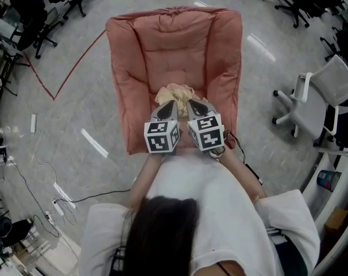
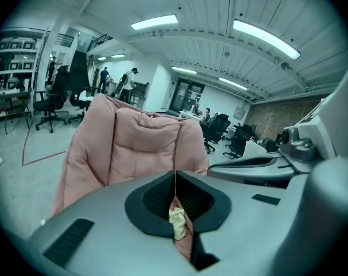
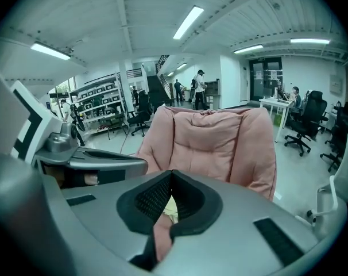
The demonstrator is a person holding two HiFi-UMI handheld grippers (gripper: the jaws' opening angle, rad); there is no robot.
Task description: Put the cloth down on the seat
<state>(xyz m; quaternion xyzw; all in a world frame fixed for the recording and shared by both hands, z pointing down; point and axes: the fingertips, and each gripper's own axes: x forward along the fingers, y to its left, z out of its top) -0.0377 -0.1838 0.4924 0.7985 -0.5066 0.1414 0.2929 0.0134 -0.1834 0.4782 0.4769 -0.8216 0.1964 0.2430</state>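
Where the left gripper (image 2: 175, 174) brings its jaws together, a crumpled bit of the pale yellow cloth (image 2: 177, 223) sits pinched in the slit between them. The right gripper (image 3: 171, 174) is likewise closed tight, with a sliver of the same cloth between its pads. Both grippers lie side by side at the near edge of the cloth, which rests bunched on the seat (image 1: 168, 62) of the pink padded armchair (image 1: 225, 56), with a white office chair (image 1: 320, 96) standing well apart on the grey floor (image 1: 76, 114).
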